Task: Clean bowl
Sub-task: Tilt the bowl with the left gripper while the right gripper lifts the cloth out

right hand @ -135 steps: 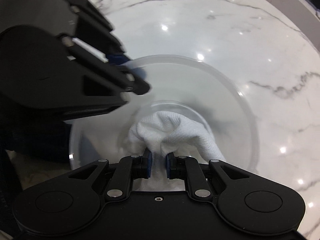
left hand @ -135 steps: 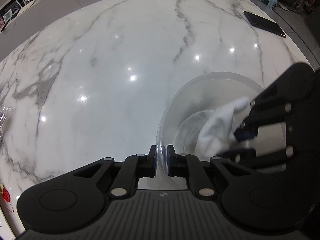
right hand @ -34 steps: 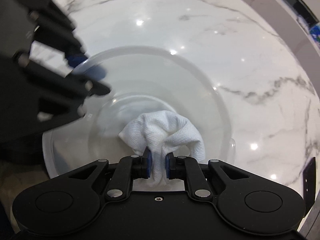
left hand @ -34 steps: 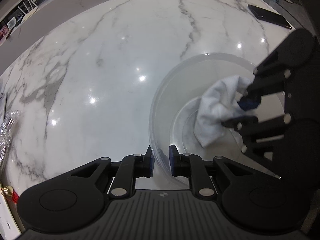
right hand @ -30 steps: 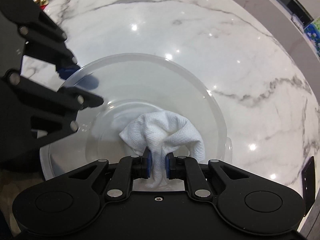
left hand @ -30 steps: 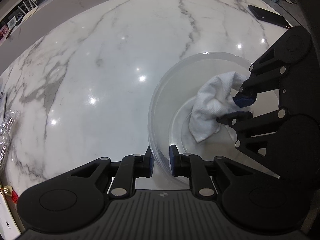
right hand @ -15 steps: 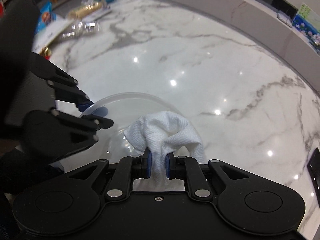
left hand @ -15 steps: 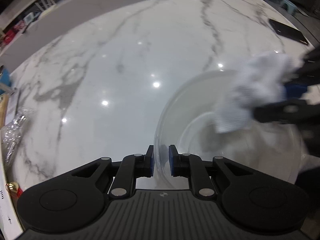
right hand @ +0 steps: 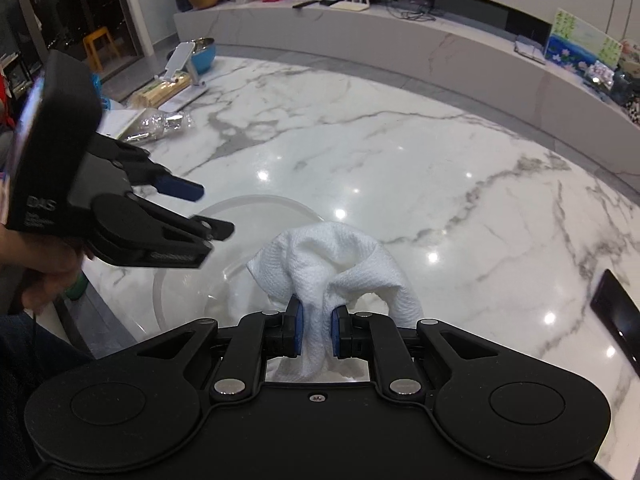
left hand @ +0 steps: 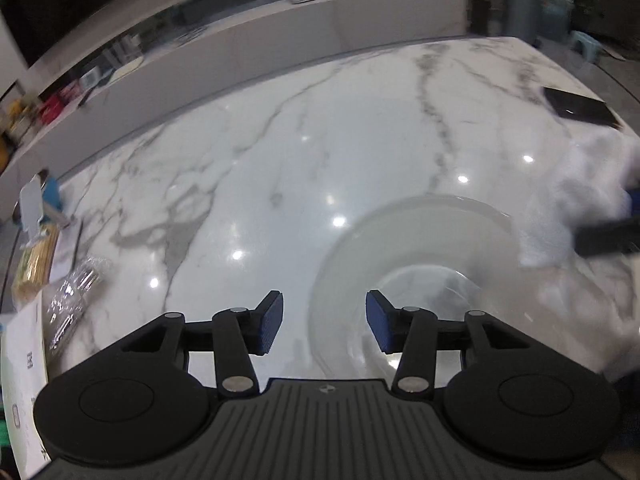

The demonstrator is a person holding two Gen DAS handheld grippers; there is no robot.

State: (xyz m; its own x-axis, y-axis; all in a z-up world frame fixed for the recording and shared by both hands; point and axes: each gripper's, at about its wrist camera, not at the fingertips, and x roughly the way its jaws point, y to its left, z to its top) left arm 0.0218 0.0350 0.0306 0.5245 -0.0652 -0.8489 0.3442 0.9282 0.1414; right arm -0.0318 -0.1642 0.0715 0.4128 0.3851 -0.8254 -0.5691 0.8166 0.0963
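Observation:
A clear plastic bowl [left hand: 424, 248] [right hand: 224, 248] rests on the white marble table. My left gripper [left hand: 324, 322] is open above the bowl's near-left rim, with nothing between its blue pads; the right wrist view shows it [right hand: 210, 212] hovering over the bowl's left side. A white cloth [right hand: 332, 264] is bunched between the pads of my right gripper [right hand: 316, 330], which is shut on it and raised above the bowl. In the left wrist view the cloth [left hand: 576, 196] shows as a blur at the right edge.
A black phone [left hand: 580, 110] [right hand: 618, 308] lies near the table's right edge. Crinkled plastic wrap [right hand: 164, 124], a long packet [right hand: 160, 90], a phone stand [right hand: 182, 60] and a blue bowl [right hand: 202, 58] crowd the table's far-left corner. A person's hand [right hand: 44, 268] holds the left gripper.
My left gripper let go of the bowl's rim, opened and rose. The right gripper lifted the cloth out of the bowl.

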